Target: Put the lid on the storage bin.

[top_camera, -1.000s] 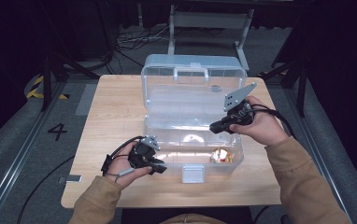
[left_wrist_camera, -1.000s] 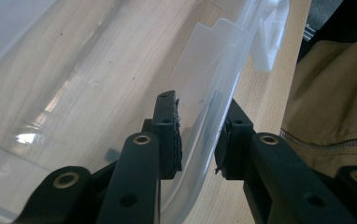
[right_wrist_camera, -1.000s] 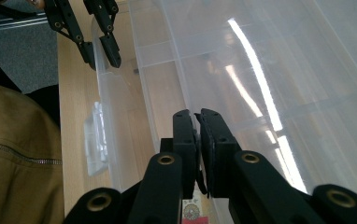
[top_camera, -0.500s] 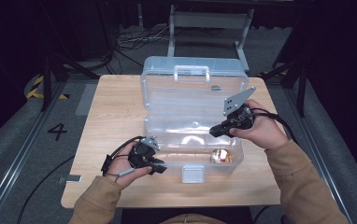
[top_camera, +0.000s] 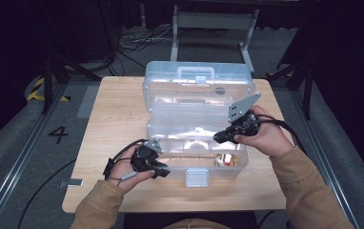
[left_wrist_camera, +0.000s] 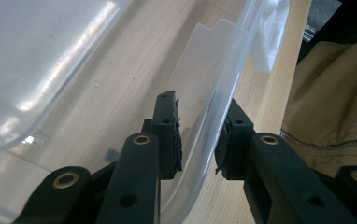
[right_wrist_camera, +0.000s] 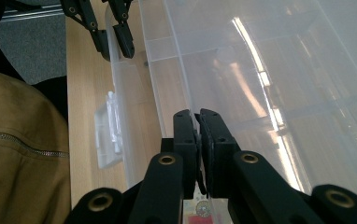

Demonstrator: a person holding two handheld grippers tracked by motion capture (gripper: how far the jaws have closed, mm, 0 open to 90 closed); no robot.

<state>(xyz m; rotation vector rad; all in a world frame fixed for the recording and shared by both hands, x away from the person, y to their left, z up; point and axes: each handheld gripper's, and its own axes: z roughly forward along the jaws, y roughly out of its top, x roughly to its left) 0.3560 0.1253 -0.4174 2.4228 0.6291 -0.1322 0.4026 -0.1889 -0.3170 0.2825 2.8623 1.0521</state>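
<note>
A clear plastic toolbox (top_camera: 197,129) stands open at the centre of a wooden table (top_camera: 108,114), its lid tipped back toward twelve o'clock with the carry handle (top_camera: 197,72) uppermost and its white front latch (top_camera: 197,177) facing the person at six o'clock. The left gripper (top_camera: 160,171), held in the person's left hand (top_camera: 125,168) at about seven o'clock from the box's centre, straddles the box's front wall near the left corner; in the left gripper view (left_wrist_camera: 197,140) the jaws stand partly open with the clear wall passing between the two pads (left_wrist_camera: 174,135), one pad inside the box and one outside, and whether they press on the plastic cannot be told. The right gripper (top_camera: 218,138), in the right hand (top_camera: 265,138) at about four o'clock, reaches in over the box with its grey three-cornered plate (top_camera: 242,108) raised; in the right gripper view (right_wrist_camera: 198,140) its jaws are closed almost together on the thin edge of a clear inner tray (right_wrist_camera: 260,93) that runs away between them. A small gold-coloured item (top_camera: 224,160) lies in the bottom of the box at its front right, below that gripper. The right gripper view also shows the other gripper at eleven o'clock (right_wrist_camera: 113,35), set over the front wall, with the latch (right_wrist_camera: 107,130) at nine o'clock and a tan sleeve (right_wrist_camera: 22,154) beyond it.
</note>
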